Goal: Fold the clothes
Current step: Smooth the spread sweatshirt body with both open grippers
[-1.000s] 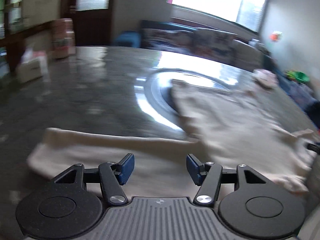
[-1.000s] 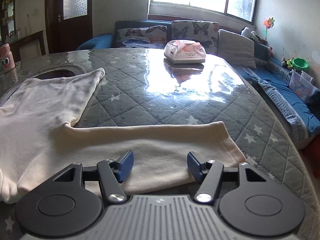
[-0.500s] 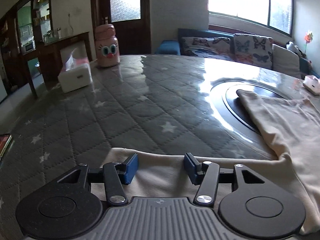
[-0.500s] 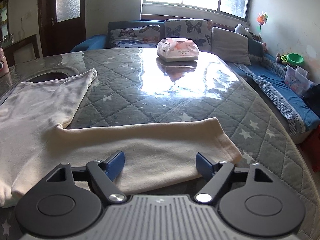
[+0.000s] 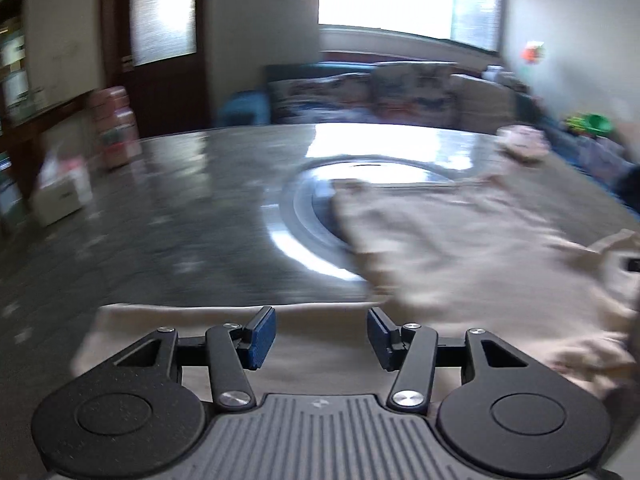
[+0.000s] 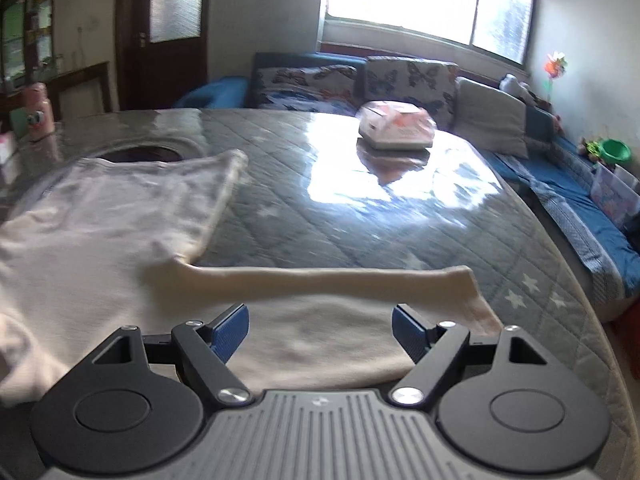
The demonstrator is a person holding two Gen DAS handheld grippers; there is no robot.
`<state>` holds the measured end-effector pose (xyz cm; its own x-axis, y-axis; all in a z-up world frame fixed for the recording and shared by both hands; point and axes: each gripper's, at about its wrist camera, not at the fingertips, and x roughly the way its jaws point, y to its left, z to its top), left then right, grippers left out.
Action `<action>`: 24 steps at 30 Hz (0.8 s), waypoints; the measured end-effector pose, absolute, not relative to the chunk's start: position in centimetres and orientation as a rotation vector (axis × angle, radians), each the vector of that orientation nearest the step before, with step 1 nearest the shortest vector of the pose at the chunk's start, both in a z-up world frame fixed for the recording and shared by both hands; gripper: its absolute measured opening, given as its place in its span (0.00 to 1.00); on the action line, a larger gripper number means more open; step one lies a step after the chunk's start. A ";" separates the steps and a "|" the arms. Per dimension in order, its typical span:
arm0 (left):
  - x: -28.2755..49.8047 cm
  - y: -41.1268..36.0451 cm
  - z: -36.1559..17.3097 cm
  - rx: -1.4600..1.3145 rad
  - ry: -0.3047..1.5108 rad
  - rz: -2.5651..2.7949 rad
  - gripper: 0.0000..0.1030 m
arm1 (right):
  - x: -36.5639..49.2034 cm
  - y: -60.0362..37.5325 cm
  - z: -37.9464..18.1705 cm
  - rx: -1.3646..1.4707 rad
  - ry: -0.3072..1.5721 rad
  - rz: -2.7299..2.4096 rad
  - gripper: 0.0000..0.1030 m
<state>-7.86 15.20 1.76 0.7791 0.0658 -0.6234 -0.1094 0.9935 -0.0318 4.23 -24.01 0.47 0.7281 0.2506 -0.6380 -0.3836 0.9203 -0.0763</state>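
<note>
A cream long-sleeved garment [image 5: 460, 248] lies spread flat on the quilted grey table [image 5: 168, 216]. One sleeve [image 5: 176, 320] stretches out to the left, and my left gripper [image 5: 319, 320] hovers open just above it, blue pads apart with nothing pinched. In the right wrist view, the garment's body [image 6: 100, 220] lies at the left. Its other sleeve [image 6: 320, 280] runs right toward the table's edge. My right gripper [image 6: 320, 320] stands wide open over that sleeve, its pads clear of the cloth. The left wrist view is blurred by motion.
A pink-and-white tissue box [image 6: 394, 130] sits at the far middle of the table. A pink bottle [image 5: 116, 132] and a white box [image 5: 62, 196] stand at the far left. A round inset [image 5: 312, 208] lies partly under the garment. A sofa [image 6: 360, 84] runs behind.
My right gripper's jaws have spread wider over the sleeve. The left wrist view swung left and then back right, ending over the same sleeve with its jaws slightly narrower.
</note>
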 end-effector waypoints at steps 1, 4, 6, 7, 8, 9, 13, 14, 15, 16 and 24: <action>-7.8 14.3 1.6 -0.070 0.674 0.063 0.52 | 3.8 -23.5 0.8 -0.211 0.660 0.375 0.79; -7.8 12.4 0.9 -0.059 0.693 -0.011 0.49 | 2.5 -21.7 1.6 -0.226 0.631 0.453 0.80; -7.8 11.9 0.3 -0.054 0.714 -0.019 0.47 | 1.8 -20.3 1.9 -0.242 0.617 0.508 0.80; -7.8 11.6 0.0 -0.051 0.724 -0.023 0.45 | 1.5 -19.6 2.0 -0.250 0.610 0.535 0.80; -7.9 11.6 -0.3 -0.051 0.735 -0.026 0.45 | 1.1 -18.8 2.1 -0.261 0.603 0.565 0.80; -8.1 11.7 -0.5 -0.052 0.740 -0.027 0.45 | 0.7 -17.8 2.1 -0.275 0.597 0.599 0.81; -8.8 11.8 -0.6 -0.035 0.738 -0.032 0.45 | -0.2 -14.7 1.4 -0.327 0.591 0.684 0.81; -8.8 11.9 -0.6 -0.032 0.739 -0.032 0.45 | -0.3 -14.0 1.2 -0.338 0.592 0.701 0.81; -8.8 12.0 -0.6 -0.030 0.740 -0.032 0.45 | -0.5 -13.5 0.9 -0.344 0.597 0.716 0.81; -8.8 12.0 -0.6 -0.028 0.742 -0.029 0.45 | -0.6 -12.9 0.6 -0.350 0.601 0.730 0.81; -8.8 12.0 1.0 -0.009 0.712 -0.029 0.43 | -3.6 -11.9 -0.8 -0.467 0.605 0.798 0.81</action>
<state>-8.80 12.01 1.03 0.7567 -0.0299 -0.6531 0.0236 0.9996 -0.0184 -3.63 -11.88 -0.84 0.5478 0.5176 -0.6573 -0.7725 0.6146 -0.1597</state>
